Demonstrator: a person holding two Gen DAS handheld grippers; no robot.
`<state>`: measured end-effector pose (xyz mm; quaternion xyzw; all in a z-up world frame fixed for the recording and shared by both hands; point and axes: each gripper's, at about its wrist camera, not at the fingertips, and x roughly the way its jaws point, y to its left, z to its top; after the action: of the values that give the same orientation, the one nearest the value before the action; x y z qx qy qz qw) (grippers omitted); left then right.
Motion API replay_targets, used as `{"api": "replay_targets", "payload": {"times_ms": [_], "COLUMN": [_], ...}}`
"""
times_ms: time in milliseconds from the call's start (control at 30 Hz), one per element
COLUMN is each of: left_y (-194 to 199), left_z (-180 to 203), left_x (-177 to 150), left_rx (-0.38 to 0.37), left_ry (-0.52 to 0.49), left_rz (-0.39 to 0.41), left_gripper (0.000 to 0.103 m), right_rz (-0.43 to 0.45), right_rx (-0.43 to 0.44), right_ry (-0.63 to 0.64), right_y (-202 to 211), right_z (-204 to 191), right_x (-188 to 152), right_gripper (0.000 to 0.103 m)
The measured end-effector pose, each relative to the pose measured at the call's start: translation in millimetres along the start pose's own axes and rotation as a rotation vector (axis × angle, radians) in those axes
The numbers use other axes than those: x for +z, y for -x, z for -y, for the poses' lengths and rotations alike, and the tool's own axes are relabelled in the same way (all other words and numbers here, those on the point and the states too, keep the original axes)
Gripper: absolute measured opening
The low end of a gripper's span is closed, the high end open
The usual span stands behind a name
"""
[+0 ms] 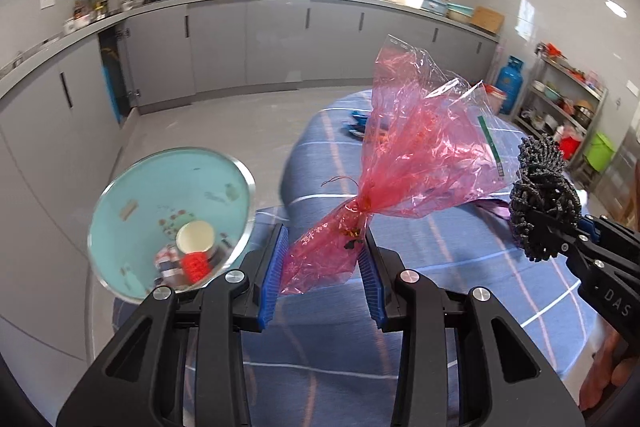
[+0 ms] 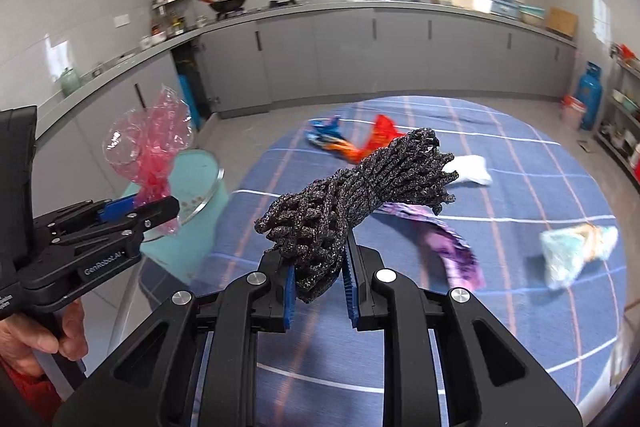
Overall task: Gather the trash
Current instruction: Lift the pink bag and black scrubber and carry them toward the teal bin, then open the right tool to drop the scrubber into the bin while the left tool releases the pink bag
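My left gripper (image 1: 322, 247) is shut on a crumpled pink cellophane wrapper (image 1: 404, 155), held in the air to the right of a light-blue trash bin (image 1: 132, 187); the bin holds a white paper cup (image 1: 195, 237) and other scraps. My right gripper (image 2: 318, 267) is shut on a bundle of black netting (image 2: 352, 187), held above the blue checked table (image 2: 520, 187). The netting also shows at the right of the left wrist view (image 1: 542, 199). The wrapper also shows in the right wrist view (image 2: 154, 143), over the bin (image 2: 196, 179).
On the table lie a purple wrapper (image 2: 444, 239), a white wad (image 2: 472, 169), a pale blue bag (image 2: 572, 251), and orange and blue wrappers (image 2: 352, 141). Grey kitchen cabinets (image 2: 360, 59) run behind. A blue gas cylinder (image 2: 590, 95) and a shelf stand at the right.
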<state>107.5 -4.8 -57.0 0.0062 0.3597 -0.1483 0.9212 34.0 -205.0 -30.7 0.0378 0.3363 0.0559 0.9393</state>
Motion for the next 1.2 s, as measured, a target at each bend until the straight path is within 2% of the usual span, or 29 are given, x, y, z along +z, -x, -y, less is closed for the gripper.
{"api": "replay_targets", "payload": {"times_ms": [500, 833, 1200], "left_y": [16, 12, -16], "left_z": [-91, -146, -167], "left_x": [-5, -11, -16], "left_rx": [0.157, 0.214, 0.228], "left_ry": [0.139, 0.244, 0.279], "left_rz": [0.017, 0.005, -0.057], "left_gripper": [0.036, 0.036, 0.036], "right_rz": [-0.021, -0.053, -0.139], "right_rx": [0.141, 0.201, 0.234], "right_ry": [0.156, 0.226, 0.308], "right_y": [-46, -76, -132], "right_z": [-96, -138, -177], "right_x": [25, 31, 31], "right_gripper": [0.021, 0.021, 0.021]}}
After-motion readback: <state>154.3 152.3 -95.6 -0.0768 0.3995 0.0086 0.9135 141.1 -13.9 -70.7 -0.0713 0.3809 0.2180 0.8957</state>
